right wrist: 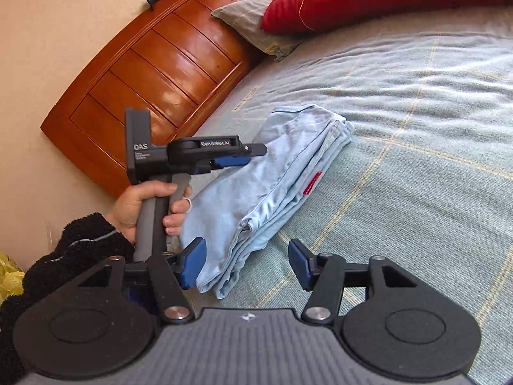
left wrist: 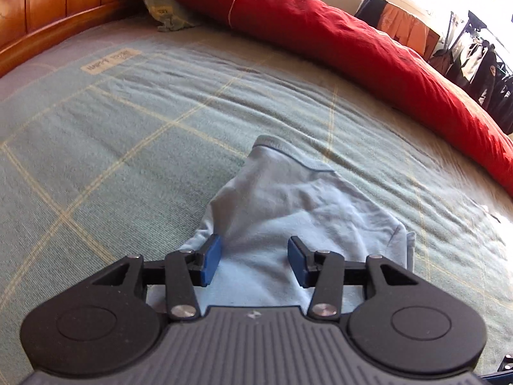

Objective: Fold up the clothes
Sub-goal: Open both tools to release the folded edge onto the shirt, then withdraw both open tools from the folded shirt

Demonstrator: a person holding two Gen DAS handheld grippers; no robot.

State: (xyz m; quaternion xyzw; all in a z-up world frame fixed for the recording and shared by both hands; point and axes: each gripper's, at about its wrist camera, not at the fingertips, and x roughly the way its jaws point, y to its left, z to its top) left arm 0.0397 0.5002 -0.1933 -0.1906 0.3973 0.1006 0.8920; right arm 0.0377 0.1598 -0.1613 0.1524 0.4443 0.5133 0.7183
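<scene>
A light blue garment (right wrist: 275,186) lies folded in a long stack on the green checked bedcover (right wrist: 416,147), with a small red tag on its edge. It also shows in the left wrist view (left wrist: 288,211). My left gripper (left wrist: 255,261) is open and hovers over the garment's near end; from the right wrist view it (right wrist: 234,160) is seen side-on above the cloth, held by a hand. My right gripper (right wrist: 247,264) is open, with the garment's near corner lying between its blue pads and nothing gripped.
A red duvet (left wrist: 352,51) runs along the far side of the bed, with a grey pillow (right wrist: 253,19) by the wooden headboard (right wrist: 154,73). Clothes hang on a rack (left wrist: 474,54) beyond the bed. A yellow bag (right wrist: 9,276) sits low at left.
</scene>
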